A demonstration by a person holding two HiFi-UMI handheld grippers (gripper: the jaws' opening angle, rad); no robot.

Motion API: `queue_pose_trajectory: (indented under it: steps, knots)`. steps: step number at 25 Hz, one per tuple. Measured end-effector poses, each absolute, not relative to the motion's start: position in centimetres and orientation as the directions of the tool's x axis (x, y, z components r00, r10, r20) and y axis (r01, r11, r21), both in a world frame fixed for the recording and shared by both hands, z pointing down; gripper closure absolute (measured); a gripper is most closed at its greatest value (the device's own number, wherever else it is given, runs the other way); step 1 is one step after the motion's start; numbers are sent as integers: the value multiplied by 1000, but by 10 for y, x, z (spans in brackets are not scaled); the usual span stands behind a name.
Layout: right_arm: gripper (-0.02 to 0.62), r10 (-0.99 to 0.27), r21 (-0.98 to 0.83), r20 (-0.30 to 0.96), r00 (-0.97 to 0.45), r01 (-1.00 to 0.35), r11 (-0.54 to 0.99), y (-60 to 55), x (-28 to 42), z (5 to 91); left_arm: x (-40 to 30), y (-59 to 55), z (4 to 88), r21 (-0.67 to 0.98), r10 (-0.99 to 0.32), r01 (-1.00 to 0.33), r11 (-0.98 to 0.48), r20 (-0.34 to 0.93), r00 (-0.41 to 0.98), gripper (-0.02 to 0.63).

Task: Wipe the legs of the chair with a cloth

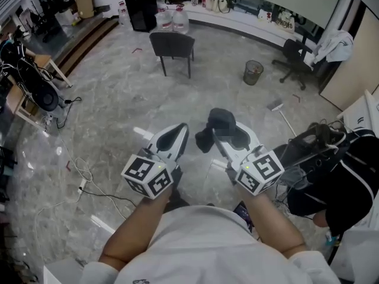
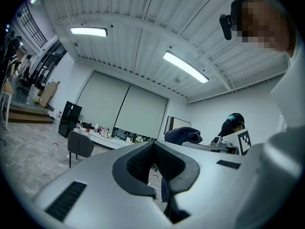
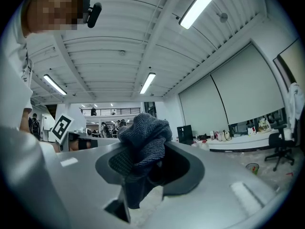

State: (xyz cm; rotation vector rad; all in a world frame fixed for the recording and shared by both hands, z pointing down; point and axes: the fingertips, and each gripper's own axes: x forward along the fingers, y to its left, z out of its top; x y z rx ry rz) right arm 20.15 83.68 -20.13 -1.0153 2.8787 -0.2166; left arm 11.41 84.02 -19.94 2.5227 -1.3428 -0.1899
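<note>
Clamping a dark cloth (image 1: 222, 120), the right gripper (image 1: 217, 134) points toward 12 o'clock, where the chair (image 1: 172, 45) stands well apart; the left gripper (image 1: 183, 129) is closed, empty.

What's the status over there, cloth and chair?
Right gripper shut on the cloth. Left gripper shut, empty. Chair stands well ahead, legs not yet reached. Cable on floor off to the left.

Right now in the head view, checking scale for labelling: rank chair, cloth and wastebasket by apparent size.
1. The chair and the cloth look alike; the cloth is nearer the camera, so they are unranked.
2. The wastebasket is smallest.
</note>
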Motion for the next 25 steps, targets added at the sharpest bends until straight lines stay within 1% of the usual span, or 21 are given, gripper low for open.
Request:
queue_pose_trajectory:
  steps: [8,16,20,25]
  knots:
    - [448,-639,-168,-15,-769,-628,760,764,113,-192,22,772,-190,310,-830,-795,-522,33,557,600]
    - [448,-681,-170,-23,-732,-669,724,683,33,-197,-60,691,-198,282,-804,-780,-559,48,593,600]
    - [448,-683,-162,-11,-731,-672,722,635,11,-189,-80,642,-189,294,-802,-776,-559,48,596,600]
    - [449,-678,-169,-1,-735,-668,725,544,2,-173,-88,553,-171,298,-805,-781,-549,64,589,600]
